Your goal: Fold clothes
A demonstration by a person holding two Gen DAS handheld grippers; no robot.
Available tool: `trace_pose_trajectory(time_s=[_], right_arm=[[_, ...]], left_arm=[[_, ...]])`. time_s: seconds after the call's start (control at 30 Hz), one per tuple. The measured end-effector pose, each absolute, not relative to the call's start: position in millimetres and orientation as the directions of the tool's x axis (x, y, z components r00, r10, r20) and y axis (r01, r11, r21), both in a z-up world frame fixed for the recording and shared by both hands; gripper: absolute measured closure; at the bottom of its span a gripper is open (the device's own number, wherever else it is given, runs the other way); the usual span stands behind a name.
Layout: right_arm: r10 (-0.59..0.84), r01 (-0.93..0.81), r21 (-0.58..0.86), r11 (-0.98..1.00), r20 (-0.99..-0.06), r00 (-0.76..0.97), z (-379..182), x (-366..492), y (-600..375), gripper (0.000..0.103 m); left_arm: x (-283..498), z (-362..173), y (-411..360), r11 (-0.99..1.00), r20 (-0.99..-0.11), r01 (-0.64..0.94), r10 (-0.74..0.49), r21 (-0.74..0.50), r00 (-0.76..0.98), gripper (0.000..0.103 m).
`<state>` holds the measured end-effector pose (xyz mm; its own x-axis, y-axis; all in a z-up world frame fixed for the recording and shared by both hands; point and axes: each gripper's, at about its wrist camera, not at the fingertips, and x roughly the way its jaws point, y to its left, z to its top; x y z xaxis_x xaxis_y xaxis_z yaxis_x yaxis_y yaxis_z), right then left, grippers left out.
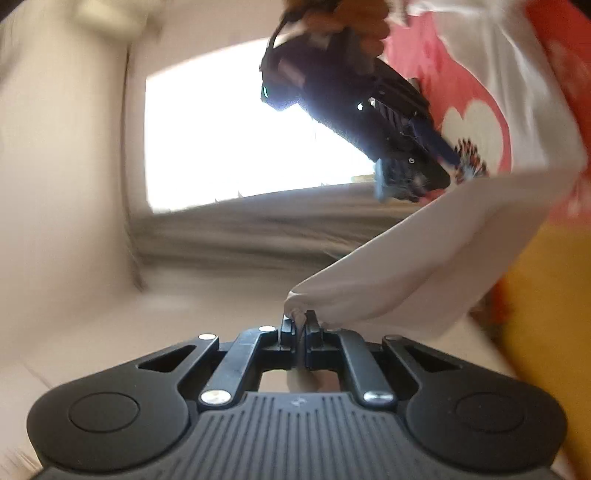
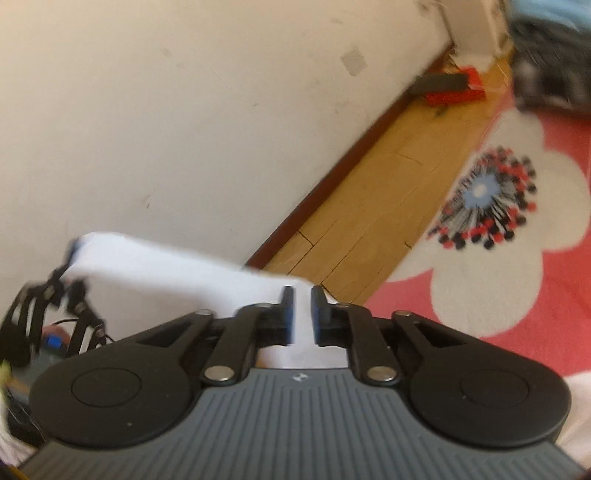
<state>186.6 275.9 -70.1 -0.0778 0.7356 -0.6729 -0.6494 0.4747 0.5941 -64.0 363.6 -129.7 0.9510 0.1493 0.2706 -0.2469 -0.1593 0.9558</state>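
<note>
A white garment hangs stretched between both grippers above the floor. In the left wrist view, which looks up and is rolled over, my left gripper is shut on a bunched corner of it. From there the cloth runs up to my right gripper, held by a hand. In the right wrist view my right gripper has a narrow gap between its jaws, and the white garment lies in that gap, not clearly pinched. The cloth's far end is at my left gripper.
Below lies a pink rug with a large white flower, beside a wooden floor and a cream wall. A red and black object and a dark bundle sit at the far end. A bright window and something yellow show.
</note>
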Motion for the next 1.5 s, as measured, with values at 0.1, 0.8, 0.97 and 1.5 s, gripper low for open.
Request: trace_pose_trajectory(time_s=[0.1, 0.8, 0.97, 1.5], right_arm=[[0.743, -0.583, 0.629, 0.515, -0.667, -0.063, -83, 195, 271, 0.057], [0.667, -0.681, 0.691, 0.244, -0.629, -0.399, -118, 124, 297, 0.042], [0.567, -0.787, 0.598, 0.154, -0.705, -0.425, -119, 90, 295, 0.042], [0.591, -0.942, 0.299, 0.154, -0.792, -0.155, -92, 71, 270, 0.042]], left_arm=[[-68, -140, 376, -0.266, 0.400, -0.373, 0.054, 0.889, 0.915, 0.098], [-97, -207, 401, -0.350, 0.318, -0.271, 0.082, 0.897, 0.945, 0.083], [-117, -240, 411, -0.312, 0.157, -0.109, 0.134, 0.944, 0.979, 0.057], [-83, -258, 485, 0.036, -0.131, 0.156, 0.741, 0.987, 0.659, 0.051]])
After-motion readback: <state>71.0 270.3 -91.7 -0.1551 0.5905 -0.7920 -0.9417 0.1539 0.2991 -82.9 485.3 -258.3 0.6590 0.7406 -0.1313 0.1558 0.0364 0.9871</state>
